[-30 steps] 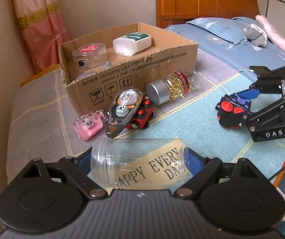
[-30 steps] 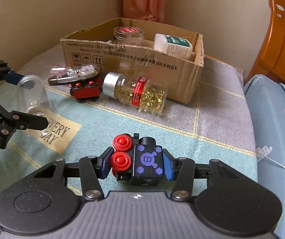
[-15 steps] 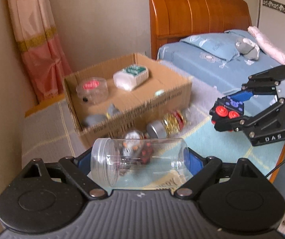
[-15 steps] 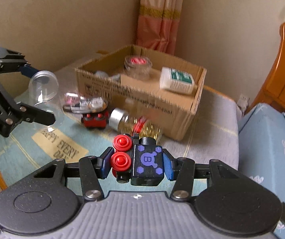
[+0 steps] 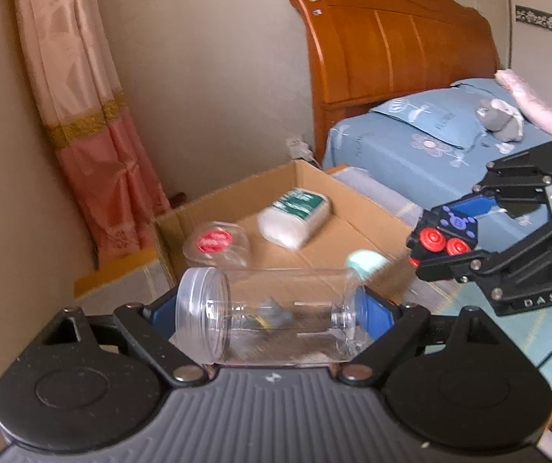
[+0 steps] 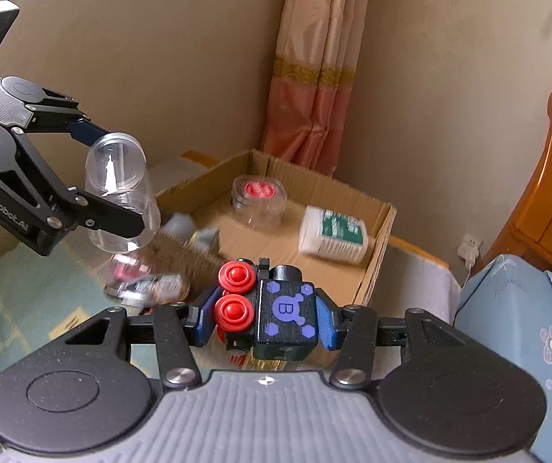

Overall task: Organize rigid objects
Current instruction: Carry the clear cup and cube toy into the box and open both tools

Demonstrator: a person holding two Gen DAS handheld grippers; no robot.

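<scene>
Above the cardboard box [image 5: 357, 227], both hand-held grippers hover, gripping objects.

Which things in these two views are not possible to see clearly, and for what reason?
- Left wrist: small grey thing behind the clear plastic jar, blurred through its wall.
- Right wrist: objects on the tablecloth beside the cardboard box, motion-blurred.
- Right wrist: grey items in the box's near corner, blurred, partly behind its wall.
- White bottle: label unreadable.

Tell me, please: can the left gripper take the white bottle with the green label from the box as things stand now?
Probably not. The left gripper is shut on the clear jar, so its fingers are occupied. The white bottle lies uncovered in the open cardboard box, so only the jar hinders it.
</scene>
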